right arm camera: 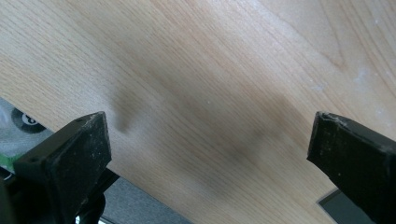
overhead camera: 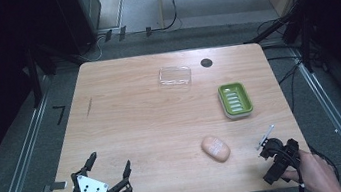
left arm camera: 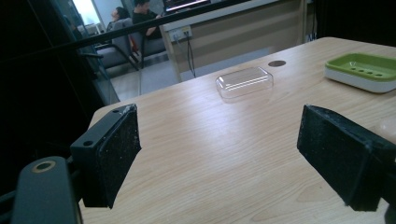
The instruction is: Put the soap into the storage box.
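Wooden counter (overhead camera: 127, 127) bearing soap (overhead camera: 216, 148), green dish (overhead camera: 235, 99), clear lid (overhead camera: 175, 76); left gripper (overhead camera: 110, 174) and right gripper (overhead camera: 266, 138) wide apart, empty; probably pre-grasp, next likely reaching for soap.

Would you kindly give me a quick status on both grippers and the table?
Left gripper open, empty, near edge. Right gripper open, empty, over bare table. Soap, green dish, clear lid all untouched. Nothing in the way.
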Demonstrator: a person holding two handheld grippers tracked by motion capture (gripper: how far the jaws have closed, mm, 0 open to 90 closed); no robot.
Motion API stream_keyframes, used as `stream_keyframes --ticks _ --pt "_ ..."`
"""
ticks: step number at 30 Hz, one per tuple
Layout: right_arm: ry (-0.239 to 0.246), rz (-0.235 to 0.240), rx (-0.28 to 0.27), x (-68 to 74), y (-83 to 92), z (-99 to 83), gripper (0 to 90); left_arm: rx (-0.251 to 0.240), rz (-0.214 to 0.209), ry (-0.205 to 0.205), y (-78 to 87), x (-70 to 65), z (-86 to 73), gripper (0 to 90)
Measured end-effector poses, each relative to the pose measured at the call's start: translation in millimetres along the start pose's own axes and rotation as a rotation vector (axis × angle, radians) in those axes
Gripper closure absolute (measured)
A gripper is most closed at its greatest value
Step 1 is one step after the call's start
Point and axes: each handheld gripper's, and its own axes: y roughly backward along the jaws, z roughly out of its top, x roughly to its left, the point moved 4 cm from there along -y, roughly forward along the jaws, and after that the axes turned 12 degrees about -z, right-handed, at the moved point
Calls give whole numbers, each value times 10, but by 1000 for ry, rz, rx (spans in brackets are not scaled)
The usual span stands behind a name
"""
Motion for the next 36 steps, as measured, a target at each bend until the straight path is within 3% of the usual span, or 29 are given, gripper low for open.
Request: stream_keyframes --ticks 12,20,36 --pt "42 -28 -15 99 74 125 0 20 -8 -58 -10 -51 -1 139" --pt "57 -32 -31 169 144 301 0 23 -17 -89 -9 -79 -4 138" --pt "118 -20 -73 340 300 684 0 17 -28 -98 -37 -98 4 139"
